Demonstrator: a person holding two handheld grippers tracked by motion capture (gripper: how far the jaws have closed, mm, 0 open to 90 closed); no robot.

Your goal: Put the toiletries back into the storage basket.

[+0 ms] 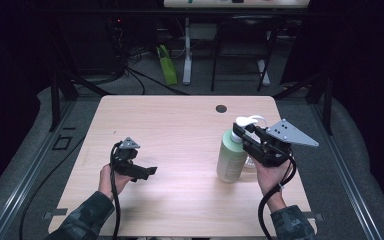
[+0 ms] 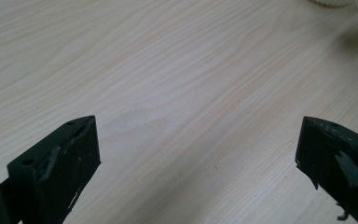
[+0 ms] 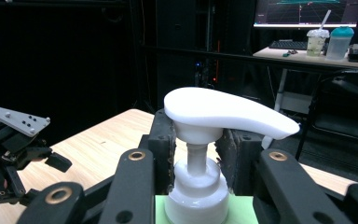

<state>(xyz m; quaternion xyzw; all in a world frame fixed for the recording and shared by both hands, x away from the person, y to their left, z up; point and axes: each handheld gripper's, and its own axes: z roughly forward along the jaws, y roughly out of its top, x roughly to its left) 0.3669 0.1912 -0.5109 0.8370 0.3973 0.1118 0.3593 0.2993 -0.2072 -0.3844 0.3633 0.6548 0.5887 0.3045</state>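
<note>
R gripper (image 1: 241,134) clamped on pump bottle (image 1: 231,159) neck; L gripper (image 1: 147,171) idle, jaws wide apart.

Bottle: pale green body, white collar and white pump head (image 3: 223,114), upright on the wooden table (image 1: 180,130) at its right side, w/ the person's right hand (image 1: 271,176) just behind it. Contents can't be told, body is opaque. In the right gripper view the two black jaws sit either side of the pump stem, just under the pump head and above the collar, pads pressed vs the neck; spout points to that view's right. L gripper is well apart from the bottle, over bare table at left, held in the left hand (image 1: 111,180), nothing btw its jaws; left gripper view has plain wood grain btw the two tips.
</note>
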